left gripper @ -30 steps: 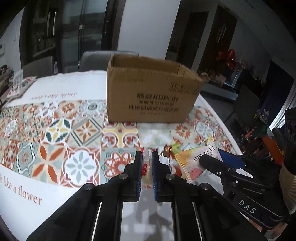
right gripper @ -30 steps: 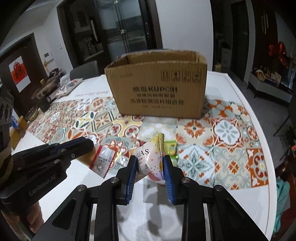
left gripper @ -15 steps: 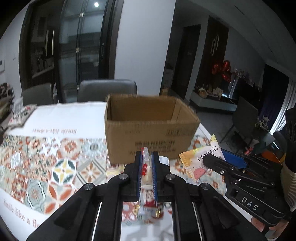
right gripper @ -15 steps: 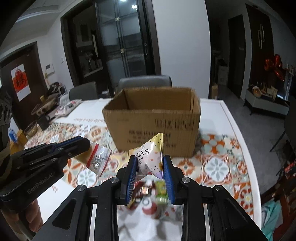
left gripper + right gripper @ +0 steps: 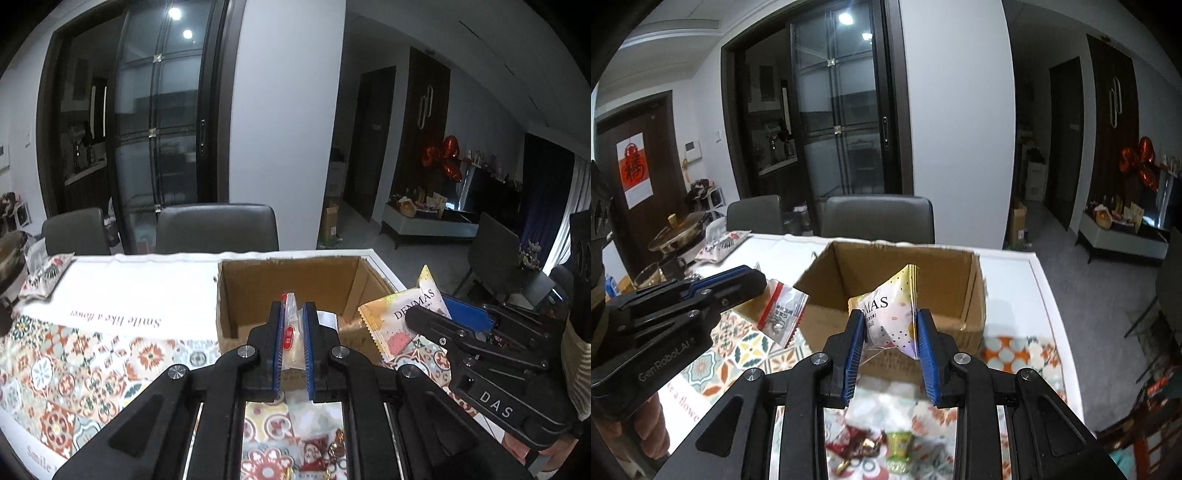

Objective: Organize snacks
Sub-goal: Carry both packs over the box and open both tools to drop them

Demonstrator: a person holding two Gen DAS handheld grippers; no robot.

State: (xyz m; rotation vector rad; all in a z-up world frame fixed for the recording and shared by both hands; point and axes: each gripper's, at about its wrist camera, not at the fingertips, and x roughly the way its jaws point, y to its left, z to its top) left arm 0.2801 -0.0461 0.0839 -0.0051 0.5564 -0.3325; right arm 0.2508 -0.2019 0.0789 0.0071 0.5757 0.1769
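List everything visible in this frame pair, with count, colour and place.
Box: one, brown cardboard, open, on the table.
Tablecloth: one, white with patterned tiles, over the table.
DENMAS packet: one, white and gold, in the right gripper.
Clear packet: one, red label, in the left gripper.
Loose snacks: several, red and green, on the cloth below the grippers; blurred.
Chairs: two, grey, behind the table.
Pot: one, metal, far left.
Balloons: red, back right.
Left gripper: black, blue pads, shut.
Right gripper: the same, shut.
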